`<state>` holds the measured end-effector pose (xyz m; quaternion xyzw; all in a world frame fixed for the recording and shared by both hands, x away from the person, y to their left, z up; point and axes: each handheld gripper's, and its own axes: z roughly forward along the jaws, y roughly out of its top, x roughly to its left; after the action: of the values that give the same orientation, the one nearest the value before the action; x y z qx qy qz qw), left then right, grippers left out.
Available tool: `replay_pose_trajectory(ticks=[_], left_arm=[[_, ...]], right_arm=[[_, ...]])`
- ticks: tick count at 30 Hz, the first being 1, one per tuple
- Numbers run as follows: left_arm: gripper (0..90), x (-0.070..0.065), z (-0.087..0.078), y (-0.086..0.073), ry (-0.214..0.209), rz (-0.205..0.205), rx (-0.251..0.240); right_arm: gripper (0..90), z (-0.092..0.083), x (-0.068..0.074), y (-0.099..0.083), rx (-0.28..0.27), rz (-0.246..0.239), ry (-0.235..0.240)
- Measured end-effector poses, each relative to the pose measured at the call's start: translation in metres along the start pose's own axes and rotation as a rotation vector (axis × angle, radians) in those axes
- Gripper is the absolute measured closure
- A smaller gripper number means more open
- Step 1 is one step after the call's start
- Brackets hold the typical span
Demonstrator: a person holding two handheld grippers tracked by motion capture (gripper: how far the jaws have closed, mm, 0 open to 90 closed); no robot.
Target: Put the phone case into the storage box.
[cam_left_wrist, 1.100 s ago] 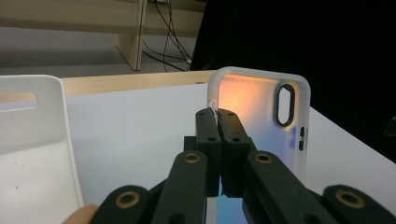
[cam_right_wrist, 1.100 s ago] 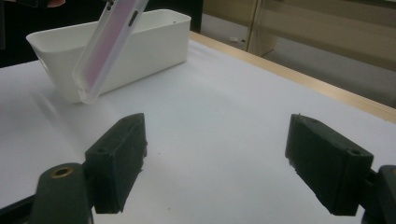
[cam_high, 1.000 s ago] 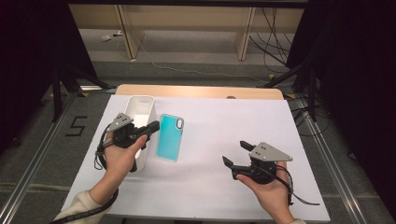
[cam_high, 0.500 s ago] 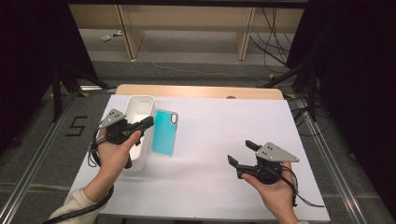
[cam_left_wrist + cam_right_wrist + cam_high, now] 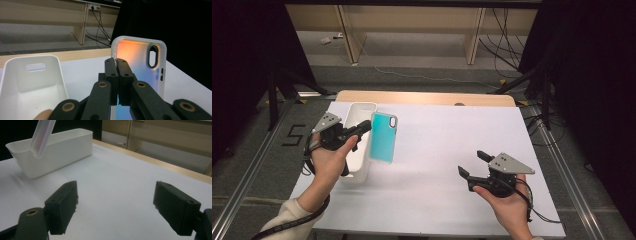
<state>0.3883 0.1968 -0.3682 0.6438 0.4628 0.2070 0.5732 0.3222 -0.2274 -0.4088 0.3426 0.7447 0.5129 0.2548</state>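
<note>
A white bin [image 5: 358,145] sits at the table's far left, nothing visible inside it. The white table [image 5: 452,150] stands on grey floor, with wooden legs and cables beyond. The left gripper [image 5: 362,128] pinches a teal phone case [image 5: 383,137] by its edge, lifted just right of the bin, long axis running near-to-far, camera hole at the far end. The right gripper [image 5: 474,164] hovers near-right, jaws wide apart.

This looks like a lab set up for recording, not a home. A white-topped table with a pale wooden far edge [image 5: 427,97] stands on grey carpet between black curtains [image 5: 242,60]. Aluminium rails [image 5: 247,170] run along the floor beside a taped number five [image 5: 294,135]. Loose black cables [image 5: 507,35] trail under a light wooden bench [image 5: 412,20] behind.
</note>
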Motion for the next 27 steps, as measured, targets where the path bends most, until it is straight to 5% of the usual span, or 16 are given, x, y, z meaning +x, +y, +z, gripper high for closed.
replay_pose_trajectory(ticks=[27], left_arm=[[88.0, 0.02, -0.007, 0.025, 0.05, -0.005, -0.047]], right_arm=[[22.6, -0.004, -0.001, -0.002, 0.018, 0.02, -0.004]])
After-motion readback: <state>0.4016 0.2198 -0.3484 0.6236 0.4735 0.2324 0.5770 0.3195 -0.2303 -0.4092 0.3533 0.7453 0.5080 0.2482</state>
